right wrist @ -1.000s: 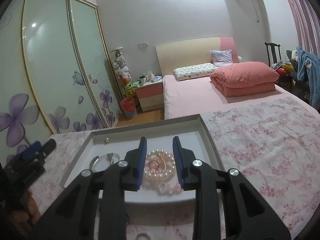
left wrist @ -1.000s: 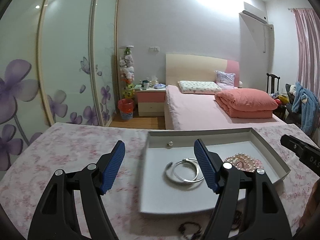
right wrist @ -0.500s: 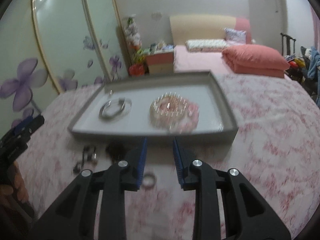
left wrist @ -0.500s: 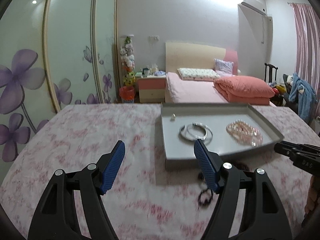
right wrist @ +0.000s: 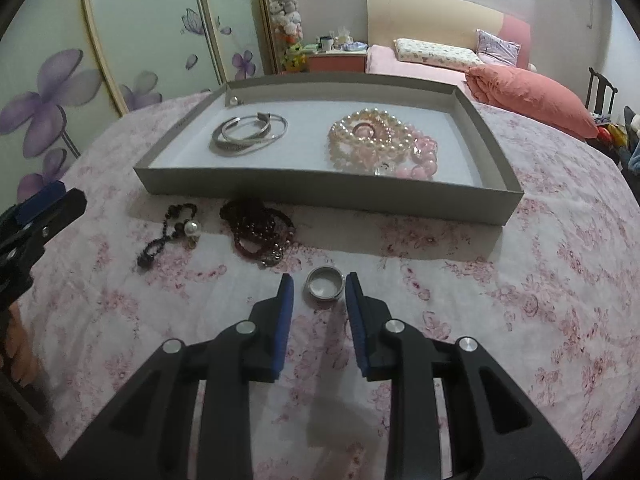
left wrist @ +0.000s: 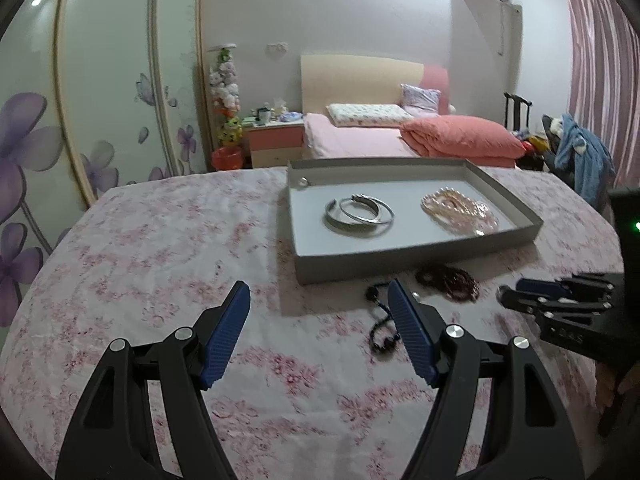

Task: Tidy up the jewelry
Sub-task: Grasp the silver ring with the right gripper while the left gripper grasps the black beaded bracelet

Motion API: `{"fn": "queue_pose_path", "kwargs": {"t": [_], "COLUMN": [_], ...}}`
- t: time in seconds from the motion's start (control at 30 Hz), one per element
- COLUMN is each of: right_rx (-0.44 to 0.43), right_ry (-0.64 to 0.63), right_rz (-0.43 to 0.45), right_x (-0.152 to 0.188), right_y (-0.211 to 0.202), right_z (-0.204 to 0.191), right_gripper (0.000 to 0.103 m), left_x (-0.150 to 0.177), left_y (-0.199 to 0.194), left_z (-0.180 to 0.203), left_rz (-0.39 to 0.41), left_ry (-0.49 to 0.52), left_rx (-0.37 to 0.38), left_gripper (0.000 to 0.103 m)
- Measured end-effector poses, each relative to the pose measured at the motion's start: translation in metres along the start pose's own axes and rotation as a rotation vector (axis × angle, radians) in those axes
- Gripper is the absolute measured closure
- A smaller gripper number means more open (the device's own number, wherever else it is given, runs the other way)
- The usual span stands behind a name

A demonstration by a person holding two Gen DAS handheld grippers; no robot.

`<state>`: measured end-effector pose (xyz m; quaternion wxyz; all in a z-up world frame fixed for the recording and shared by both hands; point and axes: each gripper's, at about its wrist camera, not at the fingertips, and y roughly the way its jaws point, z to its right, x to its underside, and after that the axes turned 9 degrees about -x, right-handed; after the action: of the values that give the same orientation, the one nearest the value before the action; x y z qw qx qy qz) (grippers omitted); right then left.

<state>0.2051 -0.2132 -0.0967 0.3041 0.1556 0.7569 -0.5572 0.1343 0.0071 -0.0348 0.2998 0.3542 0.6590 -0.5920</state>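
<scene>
1. I am looking at a silver ring (right wrist: 324,282) that is lying flat on the floral tablecloth (right wrist: 520,280), just in front of the tips of my right gripper (right wrist: 319,285). It is sitting in line with the gap between the two blue pads, not yet between them.
2. My right gripper's jaws are standing partly apart, a little wider than the ring, and they are pinching nothing.
3. At about 10 o'clock from the ring, a dark red bead bracelet (right wrist: 258,234) is lying in a heap on the cloth. Farther toward 9 o'clock, a black bead string with a pearl (right wrist: 170,232) is lying beside it.
4. At 12 o'clock from the ring, the grey tray (right wrist: 328,192) is sitting on the cloth. It is holding silver bangles (right wrist: 250,134) in its left half and a pile of pearl and pink bead strands (right wrist: 380,142) in its right half. A small stud (right wrist: 233,100) is resting in its far left corner.
5. My left gripper (left wrist: 318,302) is hovering over bare cloth with its jaws spread wide and empty. The black bead string is lying just past its right pad.
6. In the left wrist view, my right gripper is showing at 3 o'clock, low over the cloth.
7. A bed with a pink quilt (left wrist: 460,138) is standing beyond the table.
</scene>
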Motion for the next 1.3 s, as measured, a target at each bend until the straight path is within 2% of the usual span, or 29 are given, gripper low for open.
{"fn": "queue_pose_path", "kwargs": {"t": [0.3,0.4,0.6,0.77,1.07,1.3], "right_rx": [0.043,0.057,0.109,0.115,0.109,0.116], "right_ry": [-0.026,-0.046,0.064,0.072,0.073,0.068], "right_rz": [-0.015,-0.012,0.010,0.011,0.012,0.017], "right_x": [-0.003,-0.002,-0.003,-0.004,-0.005,-0.006], "right_y": [0.008,0.007,0.000,-0.002,-0.001,0.003], "right_z": [-0.002,-0.004,0.025,0.031,0.034,0.029], "right_gripper": [0.075,0.081,0.081,0.081,0.081,0.081], "left_x": [0.007,0.008,0.010,0.010,0.006,0.006], "left_y": [0.007,0.010,0.018,0.034,0.057,0.056], "left_z": [0.011,0.015,0.029,0.044,0.052,0.049], "left_rz": [-0.040,-0.061,-0.112,-0.178,-0.245,-0.248], "left_ry": [0.039,0.048,0.093,0.144,0.146,0.136], "left_rx": [0.027,0.043,0.072,0.071,0.063,0.071], "left_gripper": [0.031,0.031,0.031,0.032,0.049,0.061]}}
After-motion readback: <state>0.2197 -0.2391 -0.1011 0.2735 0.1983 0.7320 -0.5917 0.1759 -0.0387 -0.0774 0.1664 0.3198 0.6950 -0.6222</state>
